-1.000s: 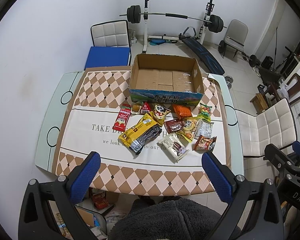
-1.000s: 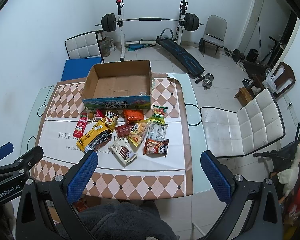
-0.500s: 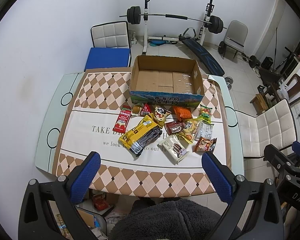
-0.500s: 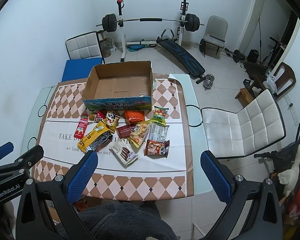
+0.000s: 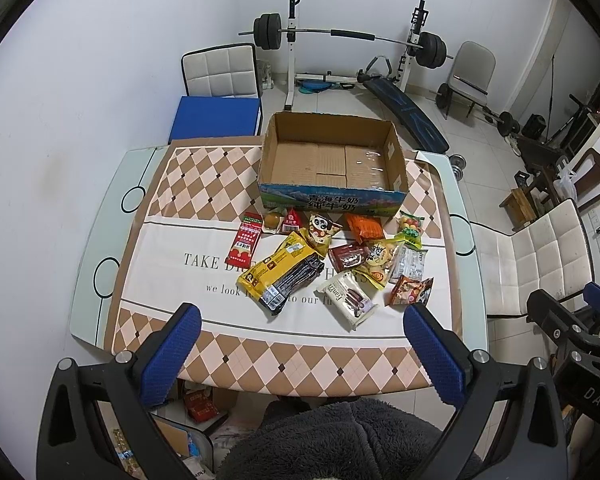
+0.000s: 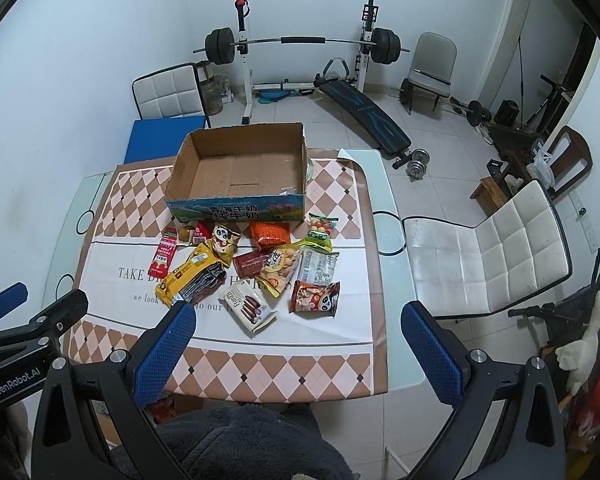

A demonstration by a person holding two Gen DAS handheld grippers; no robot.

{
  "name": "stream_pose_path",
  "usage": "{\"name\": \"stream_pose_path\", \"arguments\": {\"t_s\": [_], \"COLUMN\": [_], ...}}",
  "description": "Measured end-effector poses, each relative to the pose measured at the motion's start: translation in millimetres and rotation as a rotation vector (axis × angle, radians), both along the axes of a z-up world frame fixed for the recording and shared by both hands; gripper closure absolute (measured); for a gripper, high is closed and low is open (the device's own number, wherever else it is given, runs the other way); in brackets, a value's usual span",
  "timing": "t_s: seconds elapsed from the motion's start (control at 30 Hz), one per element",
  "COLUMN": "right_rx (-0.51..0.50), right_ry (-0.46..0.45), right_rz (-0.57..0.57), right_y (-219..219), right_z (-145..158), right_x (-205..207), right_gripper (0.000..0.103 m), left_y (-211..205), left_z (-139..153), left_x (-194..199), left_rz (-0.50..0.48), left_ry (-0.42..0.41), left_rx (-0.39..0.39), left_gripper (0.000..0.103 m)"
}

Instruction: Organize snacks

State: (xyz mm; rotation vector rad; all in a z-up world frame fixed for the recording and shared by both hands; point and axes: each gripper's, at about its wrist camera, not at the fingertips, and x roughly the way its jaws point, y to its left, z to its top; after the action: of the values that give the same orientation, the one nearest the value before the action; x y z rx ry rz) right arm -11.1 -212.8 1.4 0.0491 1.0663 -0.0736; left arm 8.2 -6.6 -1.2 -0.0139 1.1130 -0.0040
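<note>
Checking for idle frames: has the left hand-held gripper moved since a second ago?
Yes, slightly: the cardboard box and table edge sit lower in its view, so it tilted or rose.
</note>
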Motion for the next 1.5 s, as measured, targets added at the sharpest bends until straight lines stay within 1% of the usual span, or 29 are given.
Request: {"name": "stream_pose_path", "arguments": {"t_s": [0.3,0.43,0.6,0.7,0.77,0.83,0.9,0.97,1.07,1.1,1.17,1.23,1.27,1.33,1.4,1.5], "right_rx": [0.001,0.001,0.003,0.013,0.033,0.054,0.078,0.103,0.144,0.147,0.156,0.147,0.149,0.14,0.125,0.073], "right_ry": [0.002,0.004,0.004,0.004,0.008,0.022,0.048,0.081,0.134,0.162,0.214,0.273,0.297,0.363,0.407,0.455], "right_rz": [0.001,0.005,0.002,-0.005,-0.015,-0.03,-0.04,-0.043,-0.035,-0.032,-0.012,0.014,0.034,0.077,0.121,0.207], "right_y": [-1.5,3.0,1.4,2.1,9.8,6.2,6.8,1.6,2.7,6.0,8.9,17.7,21.5,35.7,48.9,72.1], "right_z": [3.8,-0.5,0.2,1.1,-4.5,-19.9,-40.3,-69.0,-115.8,-135.5,-178.4,-219.0,-234.2,-275.3,-307.6,-352.4], "right_x": [-7.2,0.3,-1.1,0.9,17.2,27.4,43.3,55.6,80.2,90.4,107.2,122.7,129.1,143.7,152.0,161.7], "right_gripper": [0.0,0.0,0.0,0.0,0.0,0.0,0.0,0.0,0.0,0.0,0.0,0.0,0.0,0.0,0.0,0.0], "left_y": [-0.7,-1.7,-1.8,-3.6,-1.6,6.2,15.3,26.5,43.6,47.0,51.3,50.2,47.5,40.9,35.4,30.4], "left_z": [0.1,0.6,0.0,-1.9,-6.4,-16.6,-34.7,-56.2,-94.2,-108.6,-136.9,-166.5,-183.9,-213.8,-249.0,-284.4], "left_x": [1.3,4.2,4.6,10.5,19.0,30.7,49.8,63.8,82.2,91.2,106.1,120.1,127.7,138.8,151.7,165.0], "left_rz": [0.001,0.0,0.0,0.001,0.01,0.031,0.05,0.06,0.05,0.035,-0.007,-0.068,-0.112,-0.184,-0.258,-0.327], "left_ry": [-0.002,0.0,-0.001,-0.004,-0.019,-0.033,-0.027,-0.012,0.043,0.064,0.107,0.149,0.174,0.216,0.27,0.323], "left_rx": [0.0,0.0,0.001,0.014,0.021,0.037,0.062,0.095,0.141,0.163,0.188,0.22,0.235,0.246,0.244,0.245], "left_gripper": [0.0,0.0,0.0,0.0,0.0,0.0,0.0,0.0,0.0,0.0,0.0,0.0,0.0,0.0,0.001,0.003]}}
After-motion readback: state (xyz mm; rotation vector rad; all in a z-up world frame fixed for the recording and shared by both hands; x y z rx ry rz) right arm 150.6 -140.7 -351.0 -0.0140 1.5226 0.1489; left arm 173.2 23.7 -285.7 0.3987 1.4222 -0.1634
